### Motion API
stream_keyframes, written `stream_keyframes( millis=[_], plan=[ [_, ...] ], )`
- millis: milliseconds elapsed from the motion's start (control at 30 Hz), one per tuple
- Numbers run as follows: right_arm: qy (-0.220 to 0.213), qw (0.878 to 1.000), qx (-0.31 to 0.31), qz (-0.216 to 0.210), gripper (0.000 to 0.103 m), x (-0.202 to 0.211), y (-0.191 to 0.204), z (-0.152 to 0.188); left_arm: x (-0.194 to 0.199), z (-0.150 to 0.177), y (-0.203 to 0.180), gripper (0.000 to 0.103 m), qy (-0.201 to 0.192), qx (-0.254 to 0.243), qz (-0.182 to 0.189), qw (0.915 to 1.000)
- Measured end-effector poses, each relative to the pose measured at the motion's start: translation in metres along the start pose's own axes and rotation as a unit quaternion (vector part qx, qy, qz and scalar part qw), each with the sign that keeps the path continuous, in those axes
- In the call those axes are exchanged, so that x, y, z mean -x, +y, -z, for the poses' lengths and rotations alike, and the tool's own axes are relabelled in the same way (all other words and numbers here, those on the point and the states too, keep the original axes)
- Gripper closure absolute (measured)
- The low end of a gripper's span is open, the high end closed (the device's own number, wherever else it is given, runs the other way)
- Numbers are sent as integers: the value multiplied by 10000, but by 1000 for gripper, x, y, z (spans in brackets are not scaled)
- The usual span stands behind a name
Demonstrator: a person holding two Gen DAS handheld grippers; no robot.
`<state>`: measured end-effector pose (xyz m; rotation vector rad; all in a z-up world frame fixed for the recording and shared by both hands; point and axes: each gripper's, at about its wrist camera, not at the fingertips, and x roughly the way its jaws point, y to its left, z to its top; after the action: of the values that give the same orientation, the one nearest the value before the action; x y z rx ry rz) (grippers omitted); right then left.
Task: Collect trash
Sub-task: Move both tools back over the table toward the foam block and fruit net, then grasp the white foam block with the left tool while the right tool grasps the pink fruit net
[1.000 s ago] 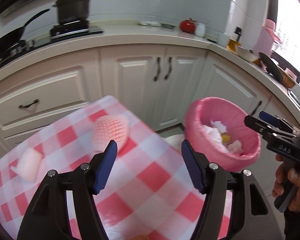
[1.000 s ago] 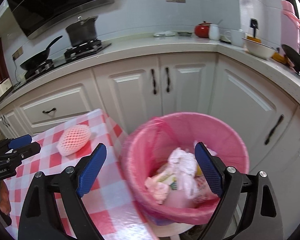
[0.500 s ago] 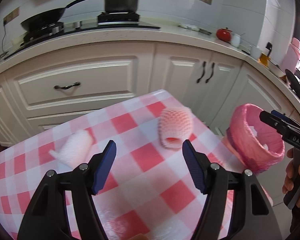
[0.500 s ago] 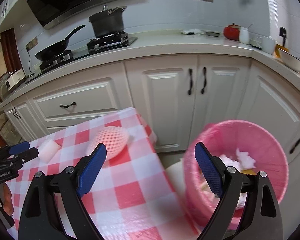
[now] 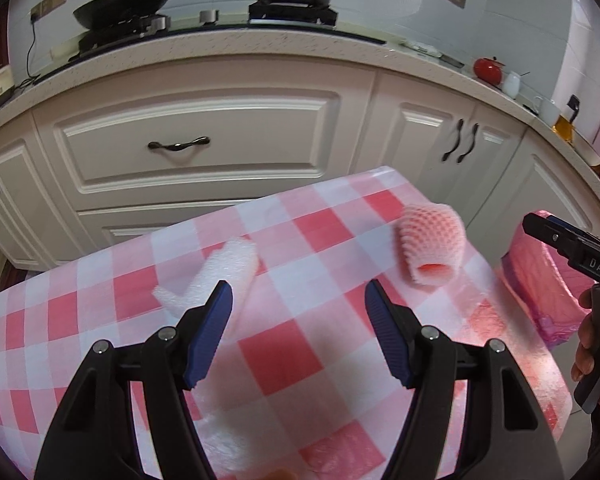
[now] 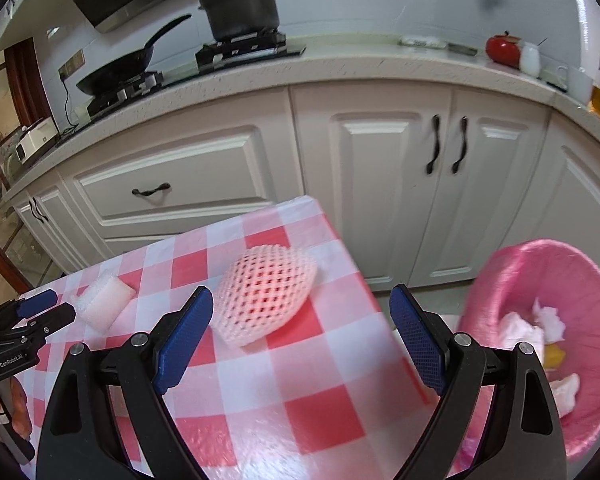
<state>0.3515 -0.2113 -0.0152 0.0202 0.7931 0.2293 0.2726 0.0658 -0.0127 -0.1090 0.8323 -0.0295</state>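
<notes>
Left wrist view: the left gripper (image 5: 298, 312) points down over a table with a red-and-white checked cloth (image 5: 284, 356), its 2 blue-padded jaws apart with nothing between them. A white foam wrap (image 5: 216, 276) lies just beyond the left jaw tip, partly hidden by it. A pink foam fruit net (image 5: 430, 244) lies further right, near the table's far right corner, its open end facing the camera. At the right edge a hand (image 5: 598, 344) holds the right gripper (image 5: 540, 226), with the pink bin behind it.

Right wrist view: the right gripper (image 6: 300, 320) also stands wide open and empty, aimed down at the table. The pink foam fruit net (image 6: 264, 294) sits just ahead of its left jaw. The white foam wrap (image 6: 104, 302) lies well to the left, close to the tips of the left gripper (image 6: 48, 312). Beside the table, low on the right, a bin lined with a pink bag (image 6: 540, 276) holds crumpled white paper and a yellow scrap.

Both pieces of trash remain on the table, not yet picked up. Each gripper seems lined up with the piece nearest it, probably so that each can be taken in 1 reach. The bin stands below the table's right edge, handy for dropping. Both foam pieces look soft and light, so a gentle squeeze should do.
</notes>
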Motion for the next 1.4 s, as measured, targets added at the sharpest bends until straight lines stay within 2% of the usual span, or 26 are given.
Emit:
stream_keyframes(
  millis=[567,767,933,1000,1033,1167,1267,1400],
  plan=[
    [667,9977,-137,-38,18,-91,21,-13,-55,-9,32,38,529,-243,-439,9973],
    [839,9964,-86,32,18,-115,28,-12,-67,-10,36,38,665,-317,-446,9963],
    [952,9954,-28,51,18,-129,31,-7,-77,-9,37,50,823,-369,-512,9946],
    [995,9950,-30,25,23,-131,31,-5,-78,-8,38,53,857,-376,-529,9942],
    [1029,9947,6,-1,32,-133,31,-4,-79,-8,39,55,878,-386,-541,9939],
    [1010,9949,29,-67,48,-132,31,0,-79,-9,43,62,944,-387,-559,9932],
    [945,9954,131,-29,56,-127,32,0,-79,-8,45,64,961,-376,-531,9932],
    [865,9960,242,2,60,-118,32,4,-75,-6,45,65,961,-355,-467,9936]
  ],
)
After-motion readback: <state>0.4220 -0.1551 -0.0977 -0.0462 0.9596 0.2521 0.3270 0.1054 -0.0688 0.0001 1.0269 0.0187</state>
